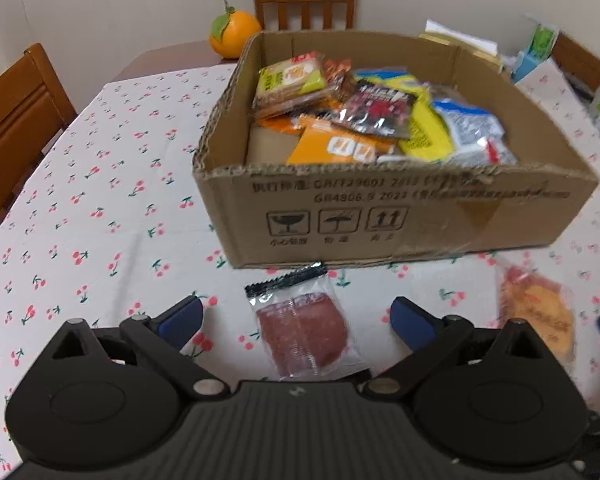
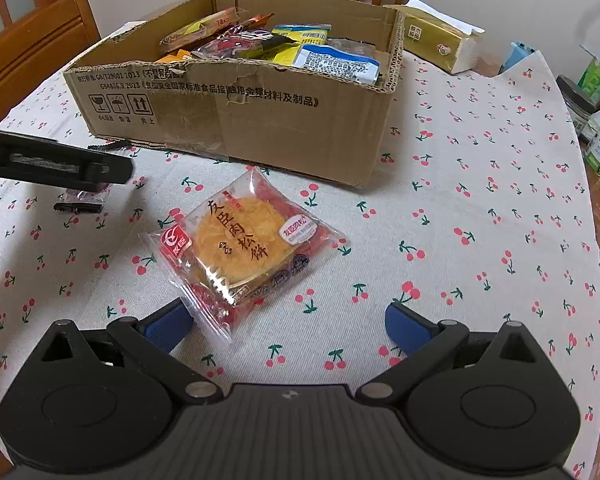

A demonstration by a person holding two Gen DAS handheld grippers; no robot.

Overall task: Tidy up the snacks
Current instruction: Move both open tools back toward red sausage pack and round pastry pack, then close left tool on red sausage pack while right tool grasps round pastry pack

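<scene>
From the left wrist camera, the left gripper point(image 1: 296, 316) hangs low over a cherry-print tablecloth point(image 1: 100, 184) with its blue-padded fingers spread wide and nothing between them. Directly ahead, lying flat on the cloth between the two fingers' lines but touching neither, is a clear packet with a black serrated top holding a round reddish-brown meat slice point(image 1: 302, 330). Just beyond it stands an open cardboard box point(image 1: 380, 216) already heaped with mixed snack packets, and an orange point(image 1: 234, 38) sits behind the box's far left corner. The picture is slightly blurred, so finer print is unreadable. The likely trouble here is that the thin, slick packet lies flush on the cloth, so closing fingers may slide over it or pinch up the tablecloth instead. From the right wrist camera, the right gripper point(image 2: 288, 326) is likewise released, fingers wide apart and empty. A clear-and-red wrapped meat floss cake point(image 2: 242, 246) lies on the cloth just ahead, its near corner beside the left-hand finger rather than centred between the two. A grip from this offset could catch only the wrapper's edge, letting the cake swing or drop, and too hard a squeeze could crush the flaky pastry. The left gripper's black body enters from the left edge near the box, so both tools heading for the box together could collide. The box's torn near wall is high enough to snag a low-carried packet.
</scene>
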